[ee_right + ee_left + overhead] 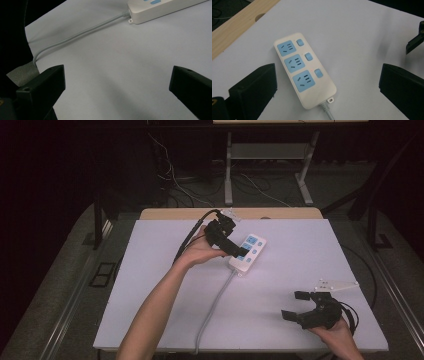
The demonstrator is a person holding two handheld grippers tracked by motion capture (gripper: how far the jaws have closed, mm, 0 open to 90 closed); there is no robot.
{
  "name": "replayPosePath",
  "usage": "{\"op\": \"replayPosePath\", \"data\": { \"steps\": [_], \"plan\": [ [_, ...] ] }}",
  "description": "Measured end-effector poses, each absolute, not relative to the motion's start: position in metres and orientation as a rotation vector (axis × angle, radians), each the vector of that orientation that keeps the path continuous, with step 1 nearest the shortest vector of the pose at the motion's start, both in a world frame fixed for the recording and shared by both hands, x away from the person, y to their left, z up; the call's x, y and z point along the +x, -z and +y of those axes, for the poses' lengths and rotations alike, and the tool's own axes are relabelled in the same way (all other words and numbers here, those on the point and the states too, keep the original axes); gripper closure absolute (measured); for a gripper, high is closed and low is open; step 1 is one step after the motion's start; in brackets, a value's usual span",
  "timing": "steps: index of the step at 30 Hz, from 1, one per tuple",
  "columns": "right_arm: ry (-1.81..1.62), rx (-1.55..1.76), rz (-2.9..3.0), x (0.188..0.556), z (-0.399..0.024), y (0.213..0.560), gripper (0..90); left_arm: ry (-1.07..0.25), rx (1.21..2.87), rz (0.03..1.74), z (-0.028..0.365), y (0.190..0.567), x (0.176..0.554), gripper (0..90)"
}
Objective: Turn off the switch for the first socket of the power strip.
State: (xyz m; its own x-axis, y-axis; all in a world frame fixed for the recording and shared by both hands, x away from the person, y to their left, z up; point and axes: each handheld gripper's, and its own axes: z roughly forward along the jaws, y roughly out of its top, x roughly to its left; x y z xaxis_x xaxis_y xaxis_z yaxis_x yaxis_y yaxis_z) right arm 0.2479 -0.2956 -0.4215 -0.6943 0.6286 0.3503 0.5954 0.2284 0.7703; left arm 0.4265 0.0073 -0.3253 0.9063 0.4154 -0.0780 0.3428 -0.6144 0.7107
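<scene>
A white power strip [250, 251] with three blue sockets and three blue switches lies on the white board [150, 285], right of its middle. In the left gripper view the strip [304, 70] lies flat between and below the two black jaws. My left gripper [239, 251] hovers over the strip's near end, open and holding nothing [327, 90]. My right gripper [293, 305] is at the board's front right, apart from the strip, open and holding nothing [117, 85]. The right gripper view looks across bare board to the strip's cable end [162, 8].
The strip's grey cable [212, 310] runs toward the front edge of the board and drops over it [75, 35]. A wooden table edge [175, 213] with a round hole [259, 17] borders the board at the back. Desk legs and loose cables [240, 180] lie on the floor beyond.
</scene>
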Motion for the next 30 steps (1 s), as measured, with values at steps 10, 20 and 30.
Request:
{"op": "replayPosePath", "data": {
  "steps": [10, 20, 30],
  "plan": [
    [-1.5, 1.212, 2.441, 0.248, -0.295, 0.422, 0.2, -0.094, 2.252, 0.56, -0.004, 0.331, 0.438, 3.5],
    [-1.491, 1.209, 2.451, 0.247, -0.294, 0.422, 0.3, -0.086, 2.208, 0.596, -0.01, 0.341, 0.446, 26.3],
    [-1.486, 1.198, 2.455, 0.247, -0.294, 0.422, 0.3, -0.05, 2.204, 0.586, -0.017, 0.355, 0.45, 64.6]
  ]
}}
